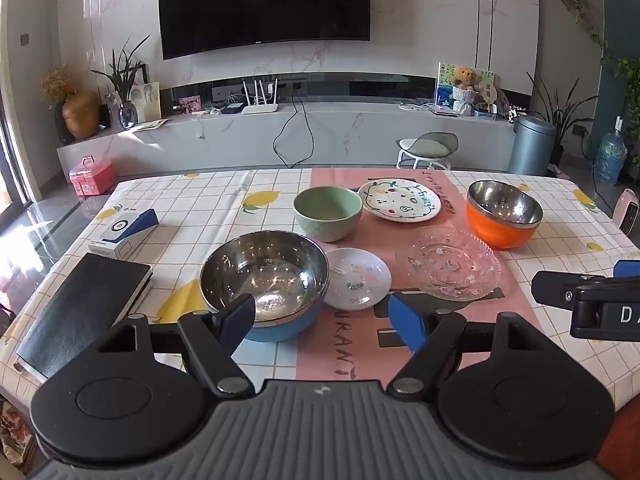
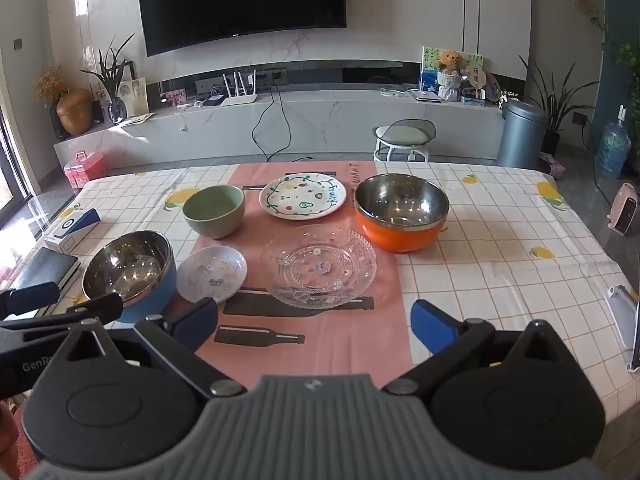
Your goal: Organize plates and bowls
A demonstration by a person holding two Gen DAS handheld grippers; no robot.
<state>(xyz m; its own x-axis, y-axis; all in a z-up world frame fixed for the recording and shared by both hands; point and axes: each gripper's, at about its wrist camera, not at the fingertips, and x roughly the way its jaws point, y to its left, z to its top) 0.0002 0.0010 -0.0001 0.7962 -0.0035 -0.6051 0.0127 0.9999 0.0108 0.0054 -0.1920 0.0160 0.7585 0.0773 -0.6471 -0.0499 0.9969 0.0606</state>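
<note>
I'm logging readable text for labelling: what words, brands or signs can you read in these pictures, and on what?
"Fruity": on the white painted plate.
"URANT": partial word on the pink table runner; its far-end lettering is unclear.
"D": cut-off letter on the right gripper, seen from the left wrist.
"GenR": cut-off brand on the left gripper, seen from the right wrist.
Print on the blue-and-white box and the TV logo: too small to read.
</note>
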